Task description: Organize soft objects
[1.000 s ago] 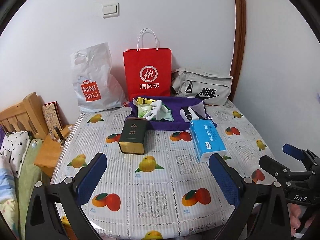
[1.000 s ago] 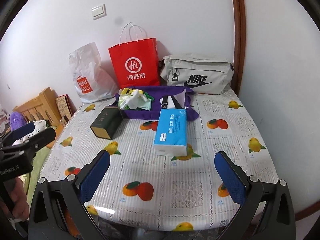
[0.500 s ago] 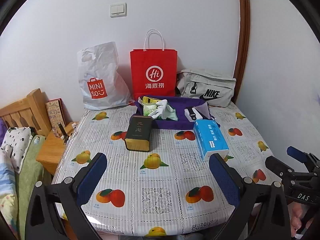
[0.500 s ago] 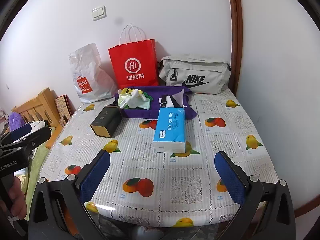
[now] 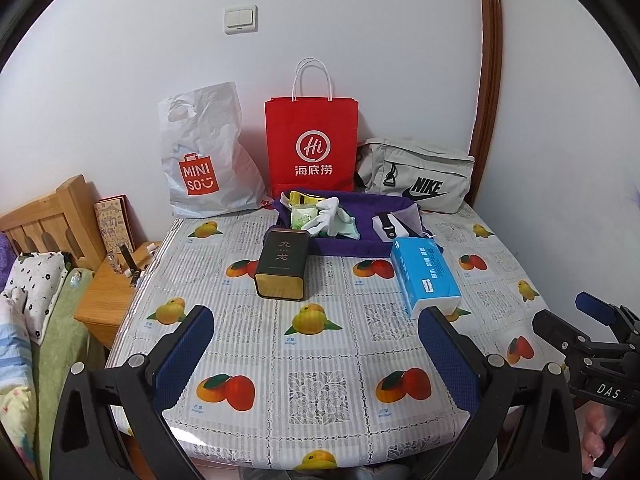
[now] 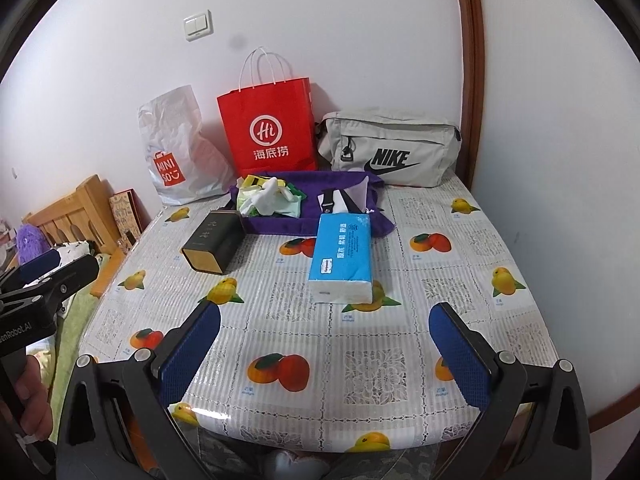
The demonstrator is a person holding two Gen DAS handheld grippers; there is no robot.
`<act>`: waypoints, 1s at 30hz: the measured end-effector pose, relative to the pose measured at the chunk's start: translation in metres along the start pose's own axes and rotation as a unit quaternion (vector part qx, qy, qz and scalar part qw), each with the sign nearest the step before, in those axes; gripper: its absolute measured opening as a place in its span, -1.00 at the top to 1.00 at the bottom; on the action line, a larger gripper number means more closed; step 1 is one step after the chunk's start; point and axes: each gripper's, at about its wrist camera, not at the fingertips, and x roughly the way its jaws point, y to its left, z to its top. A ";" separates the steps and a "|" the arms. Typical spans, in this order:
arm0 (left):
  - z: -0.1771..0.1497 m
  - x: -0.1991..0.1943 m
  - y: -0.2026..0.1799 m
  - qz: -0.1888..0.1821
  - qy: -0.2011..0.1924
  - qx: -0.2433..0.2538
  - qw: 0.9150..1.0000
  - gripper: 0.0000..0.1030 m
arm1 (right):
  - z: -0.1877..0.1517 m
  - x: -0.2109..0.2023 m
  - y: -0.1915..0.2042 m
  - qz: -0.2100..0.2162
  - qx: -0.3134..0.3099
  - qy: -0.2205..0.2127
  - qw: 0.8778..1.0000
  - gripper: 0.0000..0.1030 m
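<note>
The left gripper [image 5: 316,354] is hovering over the counter's [image 5: 320,364] near edge, jaws wide and holding nothing. The right gripper [image 6: 326,344] is doing likewise, jaws wide and empty. The step in hand appears to be the approach. The tea tin [image 5: 283,264] is lying mid-counter; the tissue pack [image 6: 344,254] is lying just right of it, touching the purple bag [image 6: 288,224] near the far edge. The next move probably calls for straddling the pack's narrow sides and squeezing lightly.
</note>
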 end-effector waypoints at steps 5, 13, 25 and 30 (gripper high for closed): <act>-0.001 -0.001 0.001 0.001 -0.002 0.000 1.000 -1.00 | -0.001 0.000 0.000 0.001 0.001 -0.001 1.000 -0.99; -0.002 -0.003 0.001 0.004 -0.002 0.002 1.000 -1.00 | -0.002 -0.001 0.001 0.002 -0.001 0.000 1.000 -0.99; -0.002 -0.003 0.002 0.003 -0.001 0.005 1.000 -1.00 | -0.003 0.000 0.002 0.003 -0.001 0.002 1.000 -0.99; -0.002 -0.002 0.001 0.004 -0.001 0.005 1.000 -1.00 | -0.003 0.000 0.001 0.005 -0.001 0.003 1.000 -0.99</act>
